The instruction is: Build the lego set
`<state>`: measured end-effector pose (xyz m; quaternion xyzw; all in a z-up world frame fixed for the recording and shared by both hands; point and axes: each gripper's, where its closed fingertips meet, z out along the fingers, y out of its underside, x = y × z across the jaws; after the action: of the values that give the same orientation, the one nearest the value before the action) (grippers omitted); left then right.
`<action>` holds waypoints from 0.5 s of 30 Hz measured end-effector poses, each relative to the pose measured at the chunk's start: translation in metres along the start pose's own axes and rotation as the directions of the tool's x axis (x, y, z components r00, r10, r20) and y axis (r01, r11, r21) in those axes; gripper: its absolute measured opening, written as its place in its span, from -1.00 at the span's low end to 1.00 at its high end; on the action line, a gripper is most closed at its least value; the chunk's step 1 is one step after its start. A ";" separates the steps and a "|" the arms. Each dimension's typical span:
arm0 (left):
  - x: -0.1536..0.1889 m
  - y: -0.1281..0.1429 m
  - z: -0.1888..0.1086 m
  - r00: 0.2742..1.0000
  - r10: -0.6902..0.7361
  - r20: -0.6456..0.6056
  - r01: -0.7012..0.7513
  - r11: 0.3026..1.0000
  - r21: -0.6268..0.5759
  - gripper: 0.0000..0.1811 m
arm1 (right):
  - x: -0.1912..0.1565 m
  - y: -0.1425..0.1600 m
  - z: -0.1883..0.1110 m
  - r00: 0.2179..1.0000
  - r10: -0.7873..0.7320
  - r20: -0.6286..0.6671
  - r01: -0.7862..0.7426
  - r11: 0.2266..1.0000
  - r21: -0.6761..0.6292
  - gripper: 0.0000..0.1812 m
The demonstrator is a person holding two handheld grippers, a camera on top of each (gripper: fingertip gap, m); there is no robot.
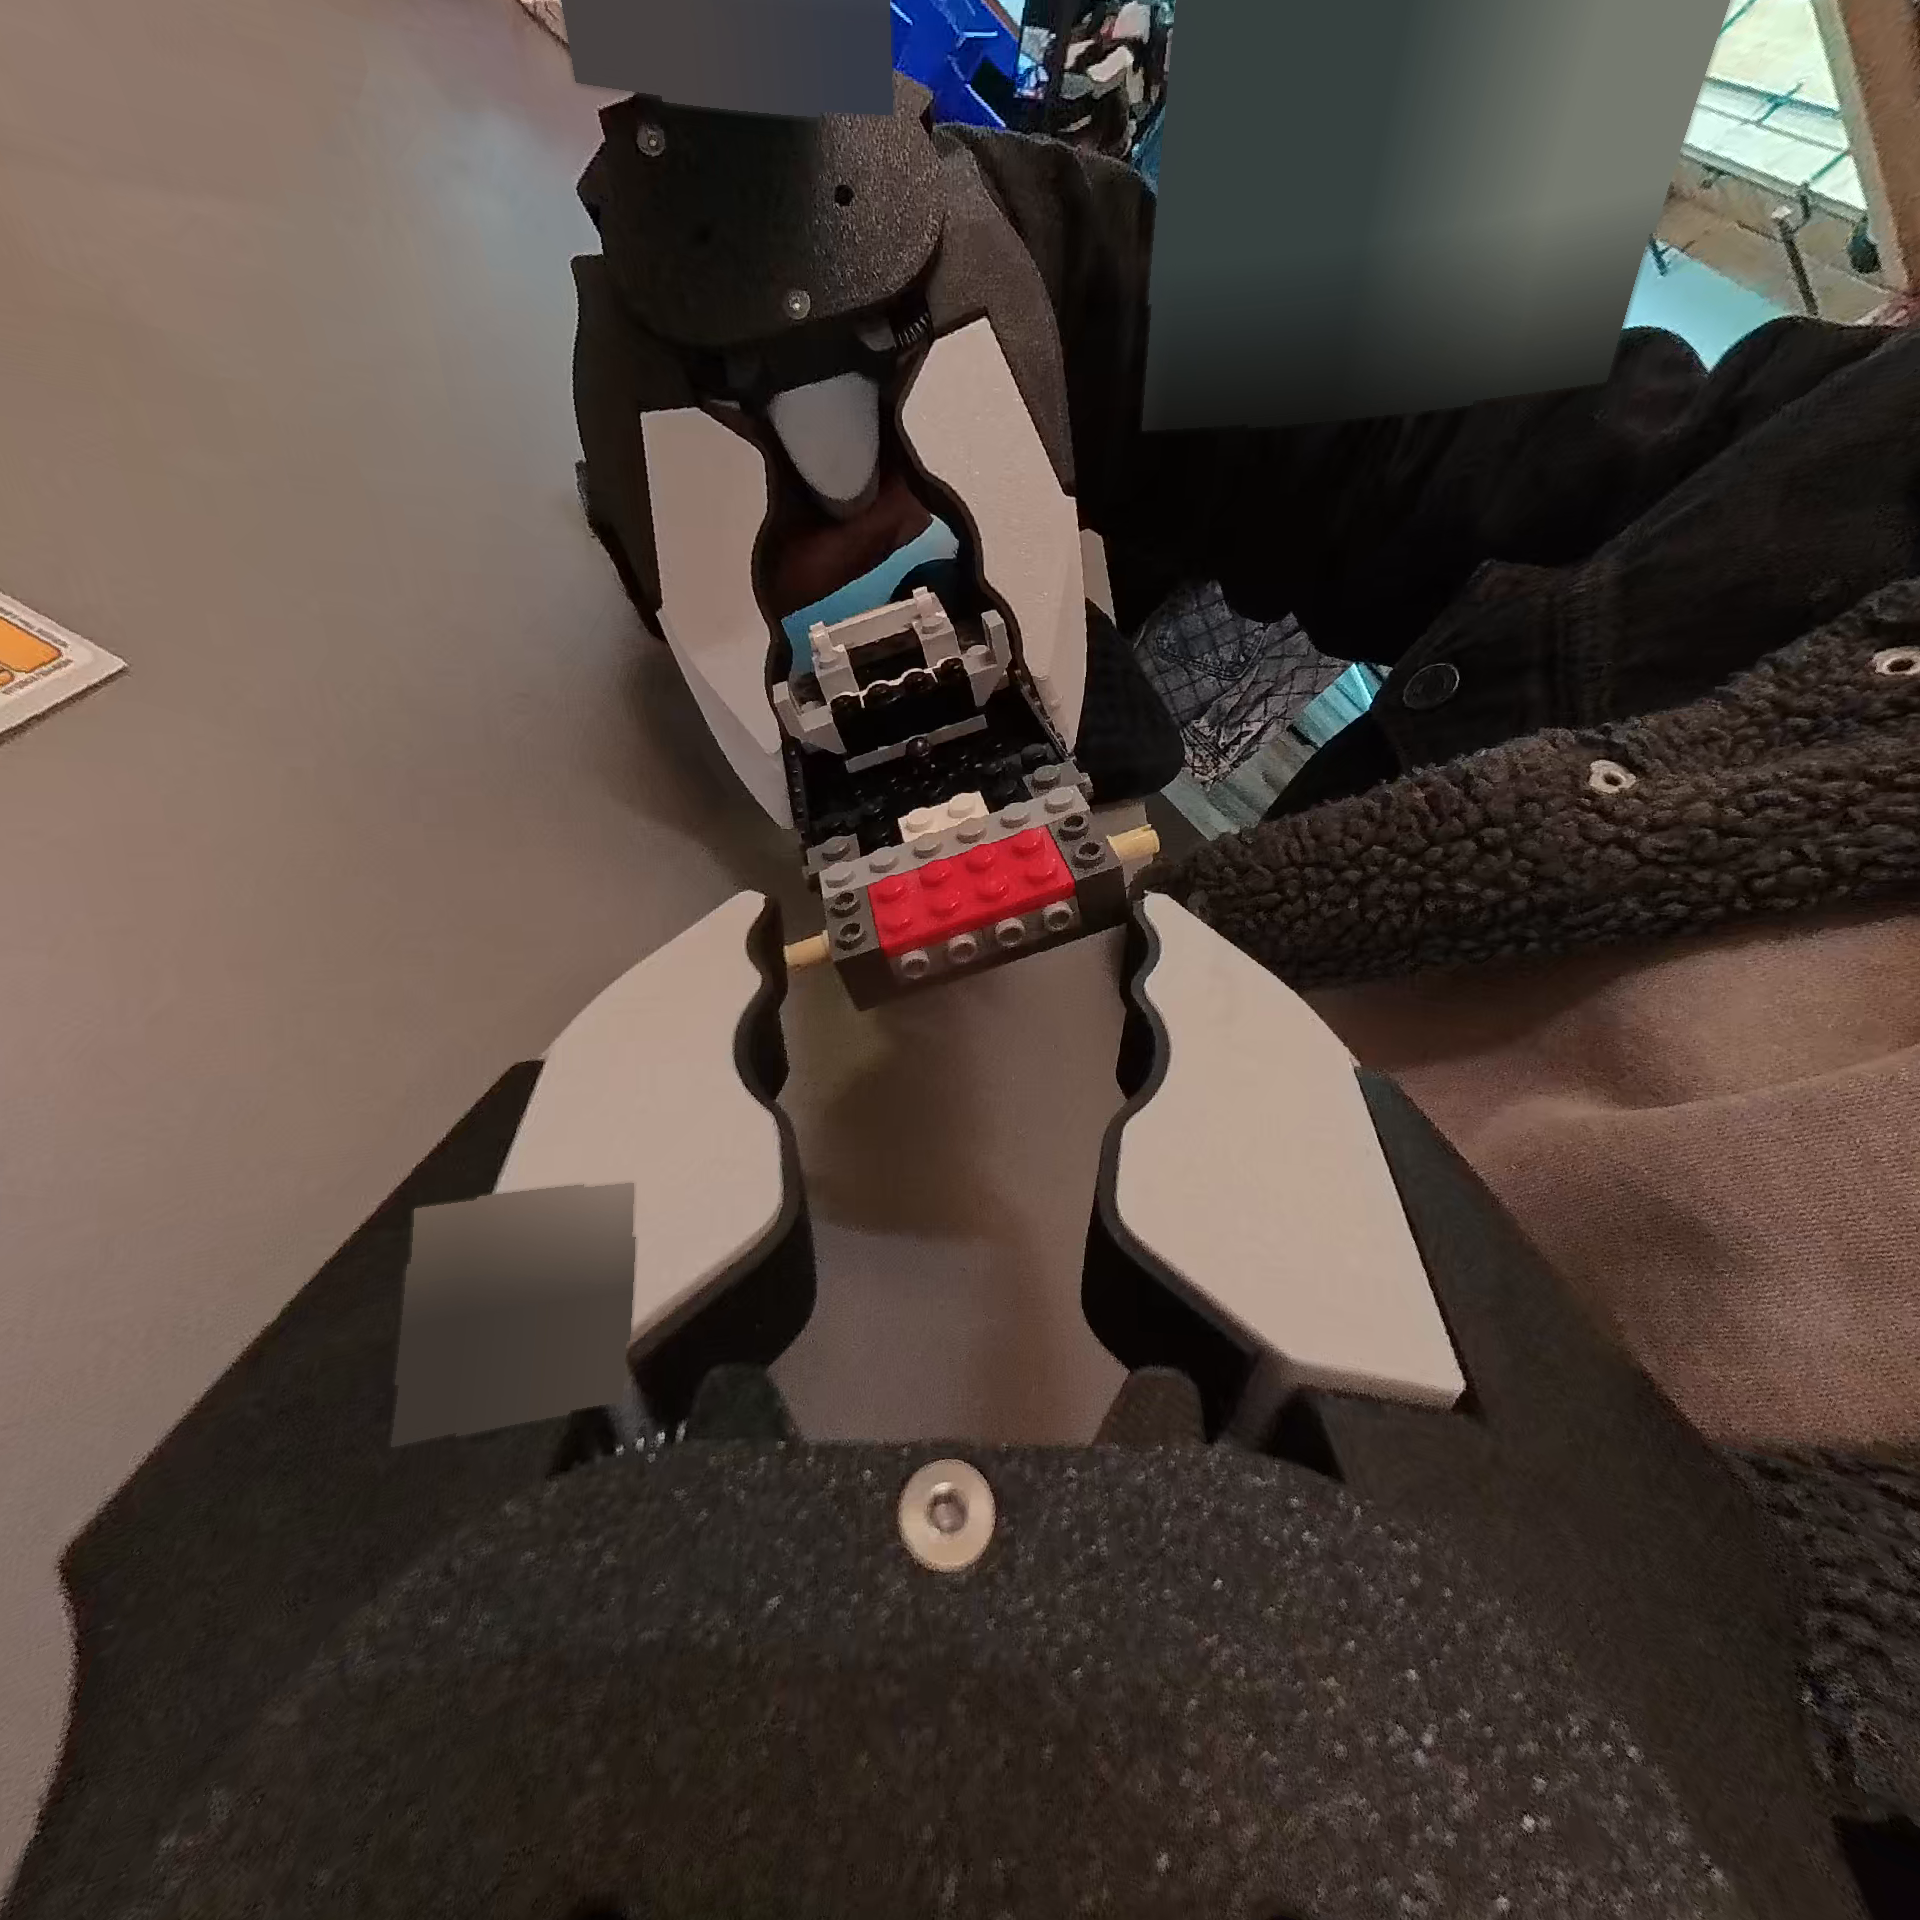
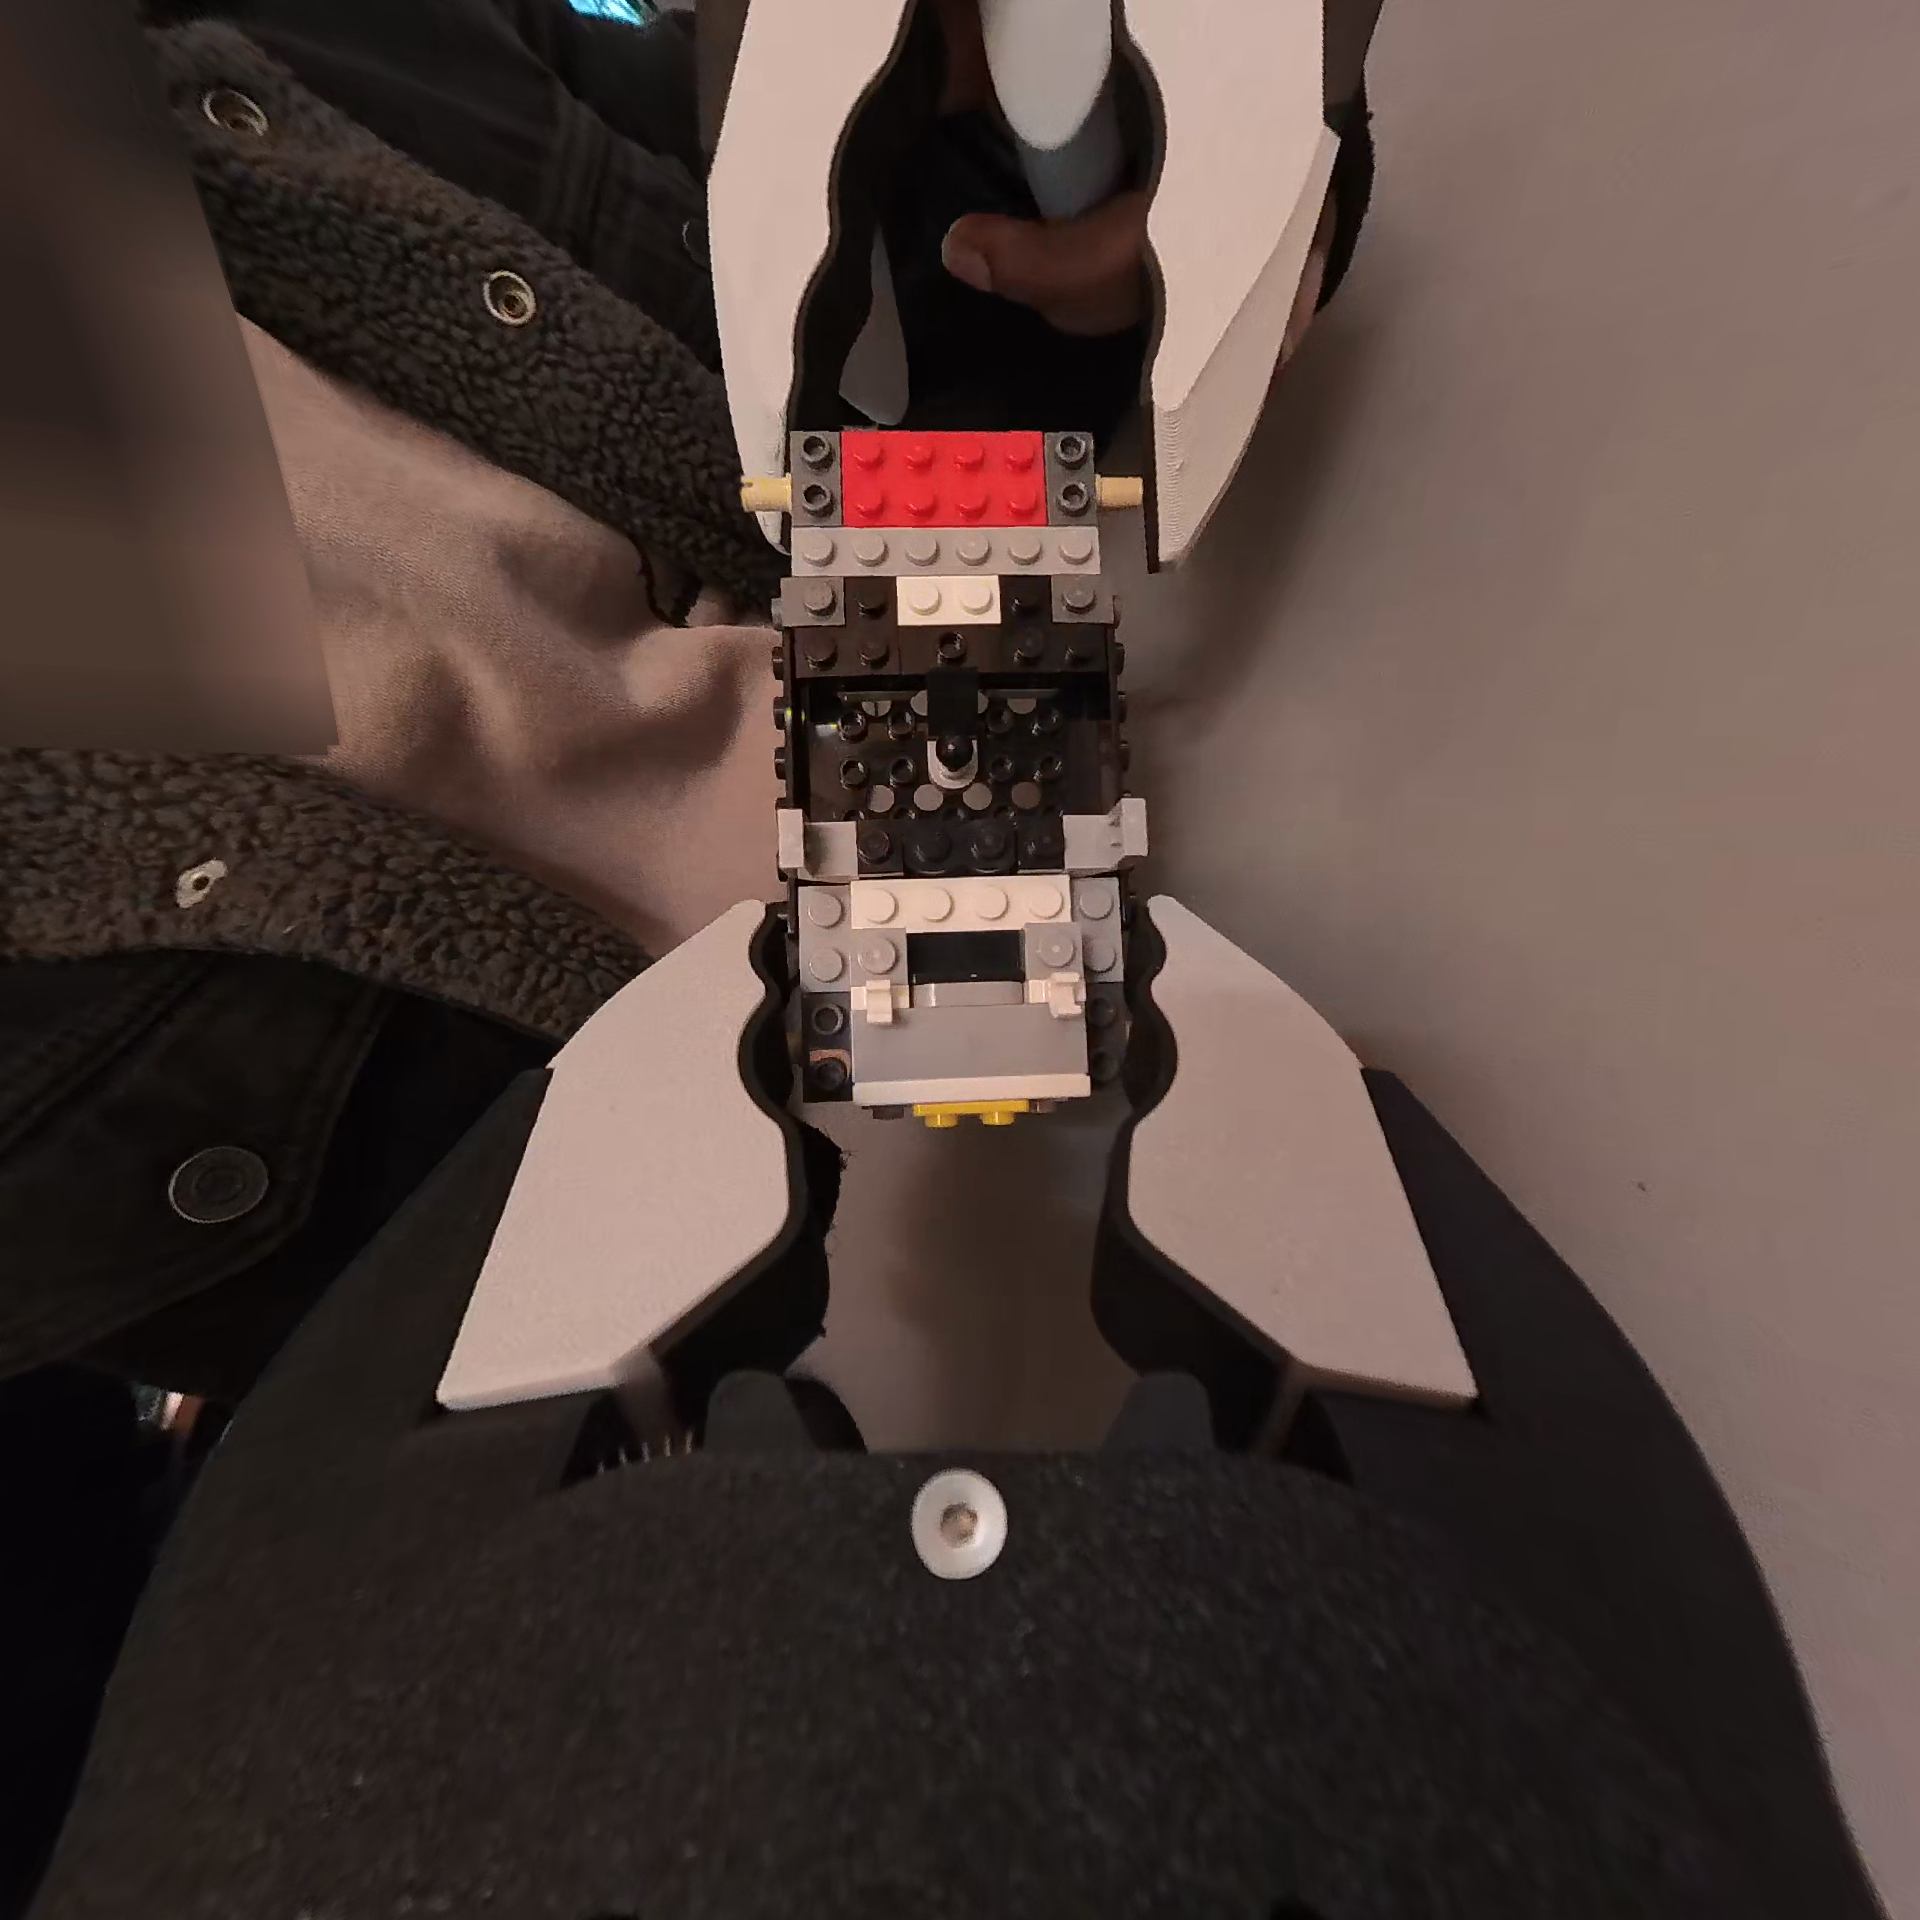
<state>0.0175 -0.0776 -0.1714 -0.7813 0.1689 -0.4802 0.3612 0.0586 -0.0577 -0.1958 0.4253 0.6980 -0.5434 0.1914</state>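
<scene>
A partly built lego car (image 2: 951,748), black and grey with white plates, is held above the grey table. A red brick (image 2: 940,476) sits on its far end and tan axle pins stick out of both sides. My right gripper (image 2: 956,914) is shut on the car's near end, where a yellow piece shows underneath. My left gripper (image 2: 966,551) comes from the opposite side, and its open fingers straddle the red end. In the left wrist view the car (image 1: 971,883) sits tilted at the tips of my left gripper (image 1: 951,914), with my right gripper (image 1: 925,769) behind it. I cannot tell if the left fingers touch it.
A person's dark jacket with a fleece collar (image 1: 1558,831) lies close on the right of the left wrist view and on the left of the right wrist view (image 2: 416,364). A card with orange print (image 1: 42,665) lies on the table (image 1: 312,416) at far left. The left gripper's tips are roughly 6 centimetres from the right gripper's.
</scene>
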 end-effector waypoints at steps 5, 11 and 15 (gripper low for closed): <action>0.003 -0.005 -0.001 1.000 0.009 0.018 -0.009 1.000 0.014 -0.32 | -0.002 -0.002 0.000 1.000 -0.027 0.008 0.027 0.999 0.018 -0.31; 0.018 -0.023 -0.005 0.986 0.137 0.100 -0.143 0.988 0.059 -0.33 | -0.008 -0.007 0.005 0.975 -0.220 -0.038 0.222 0.973 0.060 -0.31; 0.036 -0.034 -0.010 0.956 0.261 0.131 -0.274 0.957 0.094 -0.34 | -0.014 -0.016 0.010 0.919 -0.373 -0.128 0.384 0.920 0.076 -0.30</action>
<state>0.0229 -0.0803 -0.1216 -0.7568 0.2245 -0.3887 0.4752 0.0521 -0.0732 -0.1791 0.3206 0.7488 -0.5797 0.0222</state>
